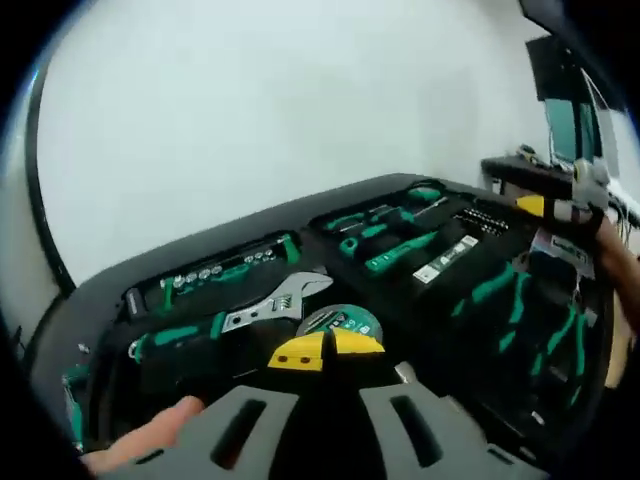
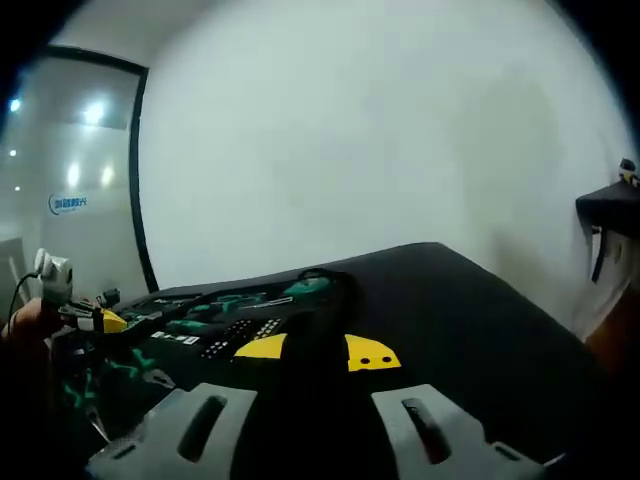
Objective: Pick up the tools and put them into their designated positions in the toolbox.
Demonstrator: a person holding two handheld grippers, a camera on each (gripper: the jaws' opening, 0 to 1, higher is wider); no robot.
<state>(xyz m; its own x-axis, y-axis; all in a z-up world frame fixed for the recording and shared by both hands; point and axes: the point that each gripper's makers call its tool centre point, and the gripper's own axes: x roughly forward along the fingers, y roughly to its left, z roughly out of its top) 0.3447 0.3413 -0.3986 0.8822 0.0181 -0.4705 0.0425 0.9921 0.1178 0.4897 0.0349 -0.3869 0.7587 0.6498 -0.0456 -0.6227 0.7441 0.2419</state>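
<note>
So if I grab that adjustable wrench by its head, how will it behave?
The adjustable wrench has a bare metal head, so the jaws may slip on it. It looks solid and probably heavy for its size, stiff throughout. Held by the head, the long green handle would likely swing down. It lies flat in the toolbox, so rolling seems unlikely.

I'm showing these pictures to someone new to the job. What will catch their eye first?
Probably the open black toolbox with green-handled tools in its slots, across the left gripper view. At its middle lies a silver adjustable wrench, just beyond the left gripper. In the right gripper view, the right gripper hangs over the black tabletop.
</note>
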